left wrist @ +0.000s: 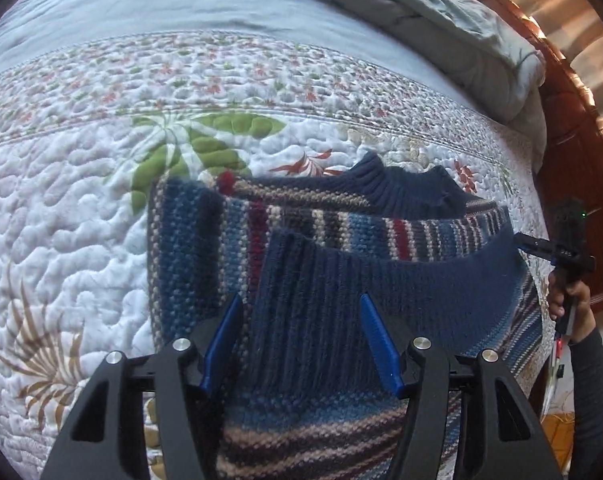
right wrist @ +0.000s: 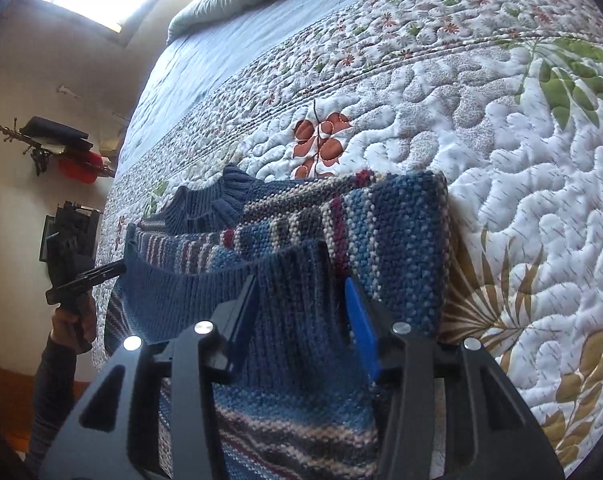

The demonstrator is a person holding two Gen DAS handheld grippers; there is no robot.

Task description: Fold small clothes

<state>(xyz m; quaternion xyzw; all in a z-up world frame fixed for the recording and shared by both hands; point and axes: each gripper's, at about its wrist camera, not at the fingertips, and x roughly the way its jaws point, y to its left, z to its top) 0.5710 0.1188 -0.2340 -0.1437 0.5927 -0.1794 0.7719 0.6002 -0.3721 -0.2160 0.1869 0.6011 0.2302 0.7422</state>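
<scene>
A small striped knit sweater (left wrist: 341, 224) in blue, navy, cream and red lies on the quilted bedspread (left wrist: 61, 208), partly folded, its navy ribbed hem (left wrist: 381, 280) brought up over the body and its collar at the far edge. My left gripper (left wrist: 301, 304) is open with the hem's left end between its blue fingers. In the right wrist view my right gripper (right wrist: 301, 288) is open over the hem's right end (right wrist: 285, 280) of the sweater (right wrist: 381, 220). Each gripper shows at the other view's edge: the right one (left wrist: 541, 246), the left one (right wrist: 97, 272).
The white floral quilt (right wrist: 501, 160) covers the bed around the sweater. A bunched grey-blue duvet (left wrist: 461, 20) lies at the far end by the wooden bed frame (left wrist: 573, 160). A wall shelf with dark and red items (right wrist: 61, 148) hangs beyond the bed's edge.
</scene>
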